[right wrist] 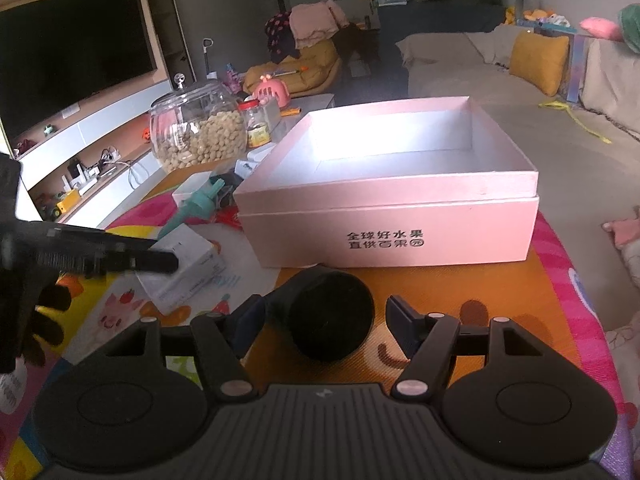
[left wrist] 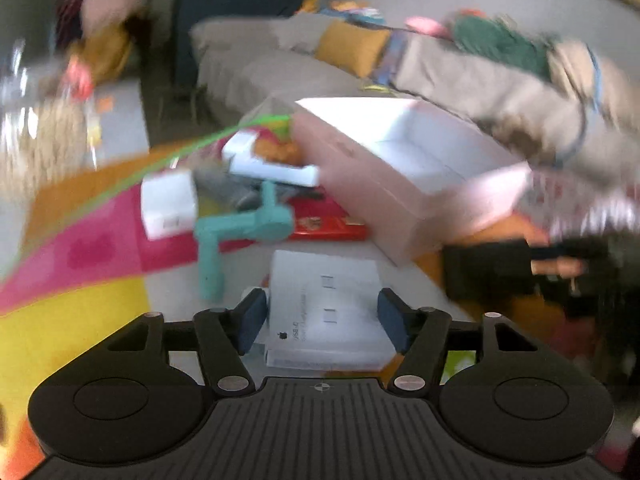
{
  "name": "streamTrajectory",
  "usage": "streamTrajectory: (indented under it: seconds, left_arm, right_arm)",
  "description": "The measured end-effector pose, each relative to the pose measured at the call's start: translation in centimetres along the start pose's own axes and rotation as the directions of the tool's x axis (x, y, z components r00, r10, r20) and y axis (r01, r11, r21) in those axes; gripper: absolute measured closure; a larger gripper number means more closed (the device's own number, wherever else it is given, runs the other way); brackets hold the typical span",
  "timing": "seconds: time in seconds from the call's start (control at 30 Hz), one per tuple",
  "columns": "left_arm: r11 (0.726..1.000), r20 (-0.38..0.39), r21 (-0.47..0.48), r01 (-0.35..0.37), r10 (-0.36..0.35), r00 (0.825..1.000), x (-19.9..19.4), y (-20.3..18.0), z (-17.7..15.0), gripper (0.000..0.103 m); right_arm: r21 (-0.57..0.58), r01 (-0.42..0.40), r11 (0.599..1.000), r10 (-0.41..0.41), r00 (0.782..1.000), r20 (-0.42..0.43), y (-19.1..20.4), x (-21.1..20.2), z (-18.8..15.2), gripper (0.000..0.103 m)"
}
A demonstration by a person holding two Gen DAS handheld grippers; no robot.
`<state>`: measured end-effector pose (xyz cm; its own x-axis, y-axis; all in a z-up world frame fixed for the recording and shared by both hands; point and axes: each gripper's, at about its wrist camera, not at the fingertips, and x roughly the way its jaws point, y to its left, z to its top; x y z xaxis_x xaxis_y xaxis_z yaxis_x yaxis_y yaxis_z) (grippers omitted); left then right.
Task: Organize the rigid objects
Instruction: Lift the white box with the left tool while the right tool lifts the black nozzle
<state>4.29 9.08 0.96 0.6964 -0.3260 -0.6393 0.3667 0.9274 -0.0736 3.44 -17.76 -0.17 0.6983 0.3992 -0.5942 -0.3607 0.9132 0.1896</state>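
Observation:
The left wrist view is blurred. My left gripper [left wrist: 324,316] stands open around a flat white carton [left wrist: 324,280] with grey print, which lies on the mat; the pads sit close beside its sides. In the right wrist view this carton [right wrist: 188,268] shows at the left under a black finger [right wrist: 152,258] of the left gripper. My right gripper [right wrist: 326,318] is open around a black round puck [right wrist: 330,320] resting on the orange mat, with small gaps on both sides. Just beyond it stands the open, empty pink box [right wrist: 392,232].
A teal tool [right wrist: 192,204], small white cartons [left wrist: 170,204] and a red flat box [left wrist: 328,224] lie left of the pink box [left wrist: 400,184]. A glass jar of nuts [right wrist: 198,128] and a small jar [right wrist: 256,122] stand behind. A sofa [right wrist: 460,64] runs along the back right.

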Motion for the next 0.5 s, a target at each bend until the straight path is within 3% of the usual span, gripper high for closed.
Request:
streamTrajectory:
  seconds: [0.13,0.3,0.5]
  left_arm:
    - [0.995,0.016,0.082,-0.064,0.063,0.998,0.1,-2.4,0.1,0.032]
    - [0.996,-0.063,0.082,-0.038,0.043,0.997,2.3,-3.3,-0.3,0.027]
    - [0.999,-0.026,0.045,-0.030,0.032,0.999,2.3,-2.9,-0.4,0.028]
  right_arm:
    - [0.002,0.002,1.000,-0.002,1.000,-0.004,0.1,0.1,0.0,0.036]
    - [-0.004,-0.006,1.000,0.006,1.000,-0.004,0.3,0.0,0.0,0.036]
    - [-0.044,-0.011,0.999,0.010,0.999,-0.032,0.7,0.6,0.3,0.035]
